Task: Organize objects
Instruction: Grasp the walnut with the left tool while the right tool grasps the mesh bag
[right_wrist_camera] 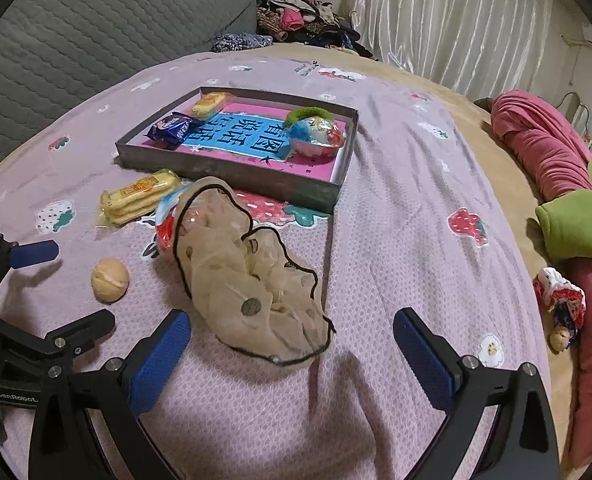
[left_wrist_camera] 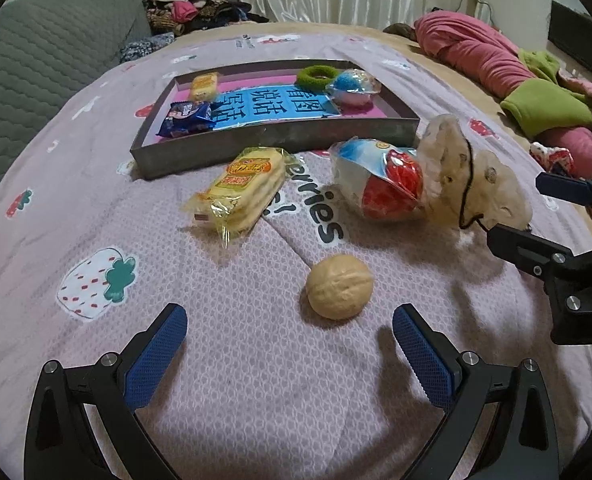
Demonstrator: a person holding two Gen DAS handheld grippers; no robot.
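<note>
The left gripper (left_wrist_camera: 289, 354) is wide open and holds nothing; its 2 blue pads have a fine grid texture. Between and just ahead of them lies a walnut (left_wrist_camera: 340, 286), round, pale tan, with a wrinkled shell, on the pink bedsheet (left_wrist_camera: 255, 380), which has a small woven pattern and strawberry prints.

The right gripper (right_wrist_camera: 291, 354) is also wide open and empty. Just in front of its left pad lies a sheer beige fabric piece (right_wrist_camera: 251, 272), crumpled, with dark dots and a thin black edge. Its long axis runs from near the gripper toward the far left, and its far end lies against a ball in a clear plastic bag (left_wrist_camera: 380, 180), red, white and blue.

To the left of that ball is a yellow pack of biscuits (left_wrist_camera: 241, 192), rectangular, in glossy wrap; its long axis points toward the shallow grey tray (left_wrist_camera: 279, 140). The tray is rectangular with low walls. Inside it are a blue snack packet (left_wrist_camera: 185, 118), a small yellow pack (left_wrist_camera: 203, 86), a fuzzy green ring (left_wrist_camera: 316, 76) and a bagged blue ball (left_wrist_camera: 352, 88).
</note>
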